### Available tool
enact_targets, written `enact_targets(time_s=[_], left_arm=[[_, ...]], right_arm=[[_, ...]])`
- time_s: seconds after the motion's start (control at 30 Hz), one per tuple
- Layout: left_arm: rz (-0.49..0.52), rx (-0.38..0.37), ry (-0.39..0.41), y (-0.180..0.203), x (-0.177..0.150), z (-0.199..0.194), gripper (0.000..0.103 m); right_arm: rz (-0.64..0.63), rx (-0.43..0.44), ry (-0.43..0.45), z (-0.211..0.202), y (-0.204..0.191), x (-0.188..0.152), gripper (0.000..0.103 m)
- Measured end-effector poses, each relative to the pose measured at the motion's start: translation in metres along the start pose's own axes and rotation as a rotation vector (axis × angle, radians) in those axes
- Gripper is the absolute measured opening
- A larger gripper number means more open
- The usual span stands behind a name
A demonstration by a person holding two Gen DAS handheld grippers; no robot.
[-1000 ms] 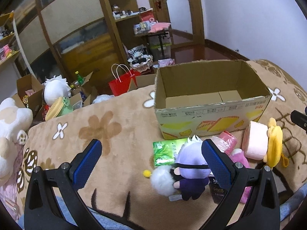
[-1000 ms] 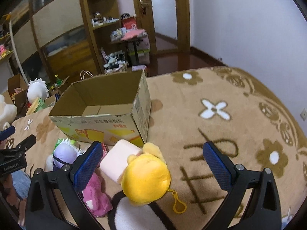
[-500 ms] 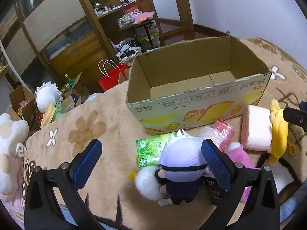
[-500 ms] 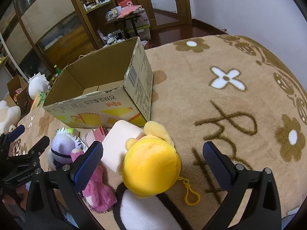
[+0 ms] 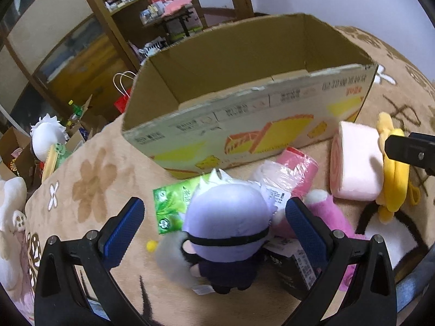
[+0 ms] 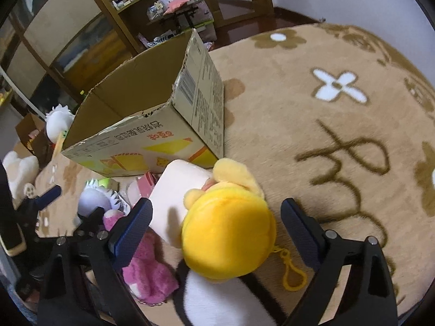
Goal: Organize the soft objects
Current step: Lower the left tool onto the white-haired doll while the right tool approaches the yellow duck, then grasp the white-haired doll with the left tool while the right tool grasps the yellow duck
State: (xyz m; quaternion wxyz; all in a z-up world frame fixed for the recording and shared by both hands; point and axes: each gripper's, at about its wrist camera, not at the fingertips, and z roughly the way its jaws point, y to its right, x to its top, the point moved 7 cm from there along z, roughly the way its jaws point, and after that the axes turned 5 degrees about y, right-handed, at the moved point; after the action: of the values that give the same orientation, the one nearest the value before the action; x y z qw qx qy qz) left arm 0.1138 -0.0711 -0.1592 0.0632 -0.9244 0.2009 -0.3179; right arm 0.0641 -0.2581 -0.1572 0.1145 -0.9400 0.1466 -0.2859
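Both sets of fingers are spread wide with nothing gripped; the left gripper (image 5: pixel 214 224) has its blue pads either side of the purple-haired plush doll (image 5: pixel 225 231), not touching it as far as the left wrist view shows; the right gripper (image 6: pixel 216 225) straddles the yellow plush (image 6: pixel 228 231) the same way, gaps on both sides. The doll lies on the tan flower-pattern blanket (image 6: pixel 326 135), partly over a green packet (image 5: pixel 170 206), with a grey fluffy ball (image 5: pixel 171 260) touching its lower left; a pink plush (image 6: pixel 146 269) sits between the two toys. A pale pink roll-shaped cushion (image 5: pixel 356 163) presses against the yellow plush, and a pink plastic-wrapped pack (image 5: pixel 288 171) lies just beside it. All of this is piled right in front of the open cardboard box (image 5: pixel 244 116), which looks empty inside from here; a yellow clip (image 6: pixel 292 274) hangs off the yellow plush onto the blanket.
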Motion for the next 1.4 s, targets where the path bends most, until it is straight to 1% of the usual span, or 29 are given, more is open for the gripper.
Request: enact_targets(time_s=[0.07, 0.1, 0.17, 0.23, 0.37, 0.4, 0.43, 0.47, 0.5, 0.53, 0.57, 0.6, 0.67, 0.7, 0.73, 0.77, 0.83, 0.87, 0.93, 1.0, 1.13, 1.2, 1.3, 1.4], left_arm=[[-0.004, -0.014, -0.018, 0.002, -0.003, 0.004, 0.103], [-0.008, -0.022, -0.027, 0.003, -0.004, 0.005, 0.103], [-0.017, -0.032, -0.042, 0.002, -0.007, 0.008, 0.102], [-0.031, -0.040, -0.053, 0.001, -0.009, 0.011, 0.097], [-0.091, -0.061, -0.084, -0.005, -0.011, 0.018, 0.095], [-0.115, -0.071, -0.091, -0.007, -0.012, 0.020, 0.092], [-0.128, -0.078, -0.101, -0.009, -0.013, 0.021, 0.084], [-0.142, -0.089, -0.116, -0.010, -0.015, 0.024, 0.081], [-0.166, -0.111, -0.138, -0.010, -0.018, 0.027, 0.076], [-0.181, -0.121, -0.150, -0.011, -0.020, 0.029, 0.067], [-0.195, -0.132, -0.160, -0.011, -0.021, 0.030, 0.064], [-0.203, -0.134, -0.161, -0.012, -0.022, 0.030, 0.063], [-0.212, -0.135, -0.153, -0.013, -0.022, 0.029, 0.062], [-0.218, -0.137, -0.150, -0.013, -0.021, 0.028, 0.061], [-0.221, -0.137, -0.147, -0.015, -0.023, 0.028, 0.061], [-0.227, -0.136, -0.143, -0.016, -0.022, 0.027, 0.061], [-0.235, -0.133, -0.127, -0.023, -0.022, 0.027, 0.060], [-0.240, -0.132, -0.117, -0.025, -0.020, 0.025, 0.060], [-0.249, -0.129, -0.088, -0.028, -0.018, 0.019, 0.060], [-0.260, -0.129, -0.054, -0.032, -0.014, 0.012, 0.060], [-0.281, -0.123, 0.004, -0.037, -0.008, -0.001, 0.060], [-0.283, -0.107, 0.030, -0.042, -0.005, -0.008, 0.060], [-0.283, -0.070, 0.079, -0.048, -0.001, -0.021, 0.060], [-0.303, -0.073, 0.126, -0.056, 0.002, -0.033, 0.060]], right_arm=[[0.015, 0.012, -0.013, 0.003, 0.001, -0.002, 0.098], [0.021, 0.016, -0.019, 0.004, 0.001, -0.003, 0.092], [0.035, 0.020, -0.040, 0.007, 0.002, -0.005, 0.086], [0.046, 0.020, -0.044, 0.008, 0.004, -0.005, 0.085], [0.041, 0.011, -0.041, 0.007, 0.005, -0.004, 0.085], [0.040, 0.008, -0.044, 0.008, 0.005, -0.004, 0.085], [0.041, 0.007, -0.049, 0.009, 0.006, -0.005, 0.085], [0.042, 0.008, -0.055, 0.010, 0.006, -0.006, 0.085], [0.042, 0.008, -0.059, 0.011, 0.006, -0.007, 0.085], [0.041, 0.010, -0.061, 0.011, 0.007, -0.008, 0.085], [0.039, 0.014, -0.063, 0.012, 0.006, -0.007, 0.085], [0.039, 0.018, -0.063, 0.012, 0.006, -0.007, 0.085], [0.045, 0.021, -0.060, 0.012, 0.006, -0.007, 0.084], [0.049, 0.024, -0.058, 0.011, 0.006, -0.006, 0.082], [0.052, 0.024, -0.056, 0.011, 0.007, -0.007, 0.078], [0.054, 0.019, -0.054, 0.010, 0.008, -0.007, 0.068], [0.060, 0.020, -0.049, 0.008, 0.010, -0.006, 0.066], [0.063, 0.023, -0.048, 0.008, 0.010, -0.006, 0.063], [0.052, 0.025, -0.045, 0.007, 0.008, -0.006, 0.060], [0.028, 0.018, -0.032, 0.004, 0.004, -0.005, 0.056], [-0.024, 0.006, 0.016, -0.006, -0.002, 0.000, 0.055], [-0.041, 0.006, 0.051, -0.014, -0.006, 0.004, 0.055], [-0.071, -0.017, 0.127, -0.030, -0.009, 0.011, 0.055], [-0.083, -0.018, 0.206, -0.048, -0.012, 0.018, 0.055]])
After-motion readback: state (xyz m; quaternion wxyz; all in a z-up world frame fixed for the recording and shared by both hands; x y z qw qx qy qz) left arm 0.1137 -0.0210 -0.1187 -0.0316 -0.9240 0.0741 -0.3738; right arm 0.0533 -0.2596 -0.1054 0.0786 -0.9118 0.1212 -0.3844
